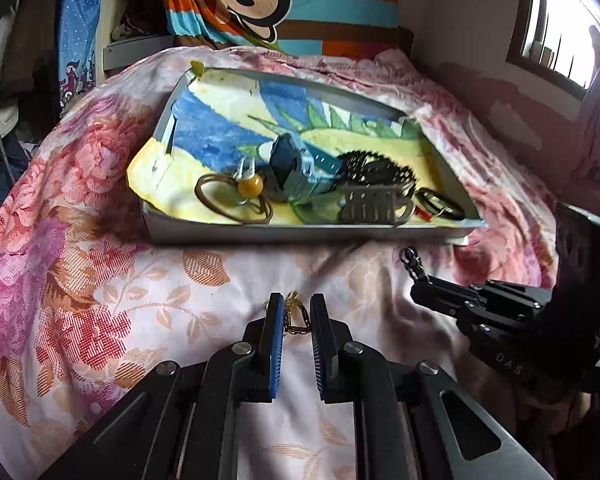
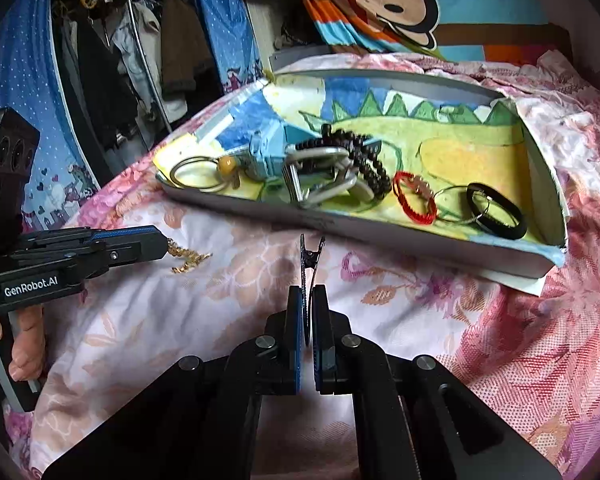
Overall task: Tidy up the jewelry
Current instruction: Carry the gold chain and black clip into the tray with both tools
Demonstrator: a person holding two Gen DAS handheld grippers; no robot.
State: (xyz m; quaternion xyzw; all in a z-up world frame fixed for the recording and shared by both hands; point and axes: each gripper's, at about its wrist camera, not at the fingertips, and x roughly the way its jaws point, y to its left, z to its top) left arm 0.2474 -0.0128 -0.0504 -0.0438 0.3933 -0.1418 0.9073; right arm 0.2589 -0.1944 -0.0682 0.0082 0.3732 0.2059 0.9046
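Jewelry lies gathered in a shallow grey tray [image 1: 300, 234] lined with a painted sheet, set on a pink floral bedspread [image 1: 80, 208].

Left wrist view: the tray sits at twelve o'clock from the left gripper [image 1: 296, 312]. Inside it, a brown cord loop with an amber bead [image 1: 250, 186] lies at the near left; a blue watch [image 1: 300, 168] lies in the middle; black beads [image 1: 376, 168] and a grey metal clasp [image 1: 372, 204] lie to its right. The left gripper's jaws stand narrow, with a gold chain [image 1: 296, 320] caught between their tips. At three o'clock the right gripper [image 1: 420, 284] reaches in with a black hair clip [image 1: 412, 264] sticking out from its closed tips.

Right wrist view: the right gripper [image 2: 308, 304] is clamped tight on the hair clip [image 2: 310, 258], which stands on edge and points toward twelve o'clock, just short of the tray's [image 2: 380, 236] near wall. In the tray's right part lie a red cord bracelet [image 2: 414, 198], a thin wire ring [image 2: 454, 202] and a black hair tie [image 2: 498, 212]. At nine o'clock the left gripper [image 2: 162, 242] holds the gold chain [image 2: 188, 258], whose loose end trails on the bedspread [image 2: 500, 360]. A person's fingers [image 2: 28, 344] grip its handle at the lower left.
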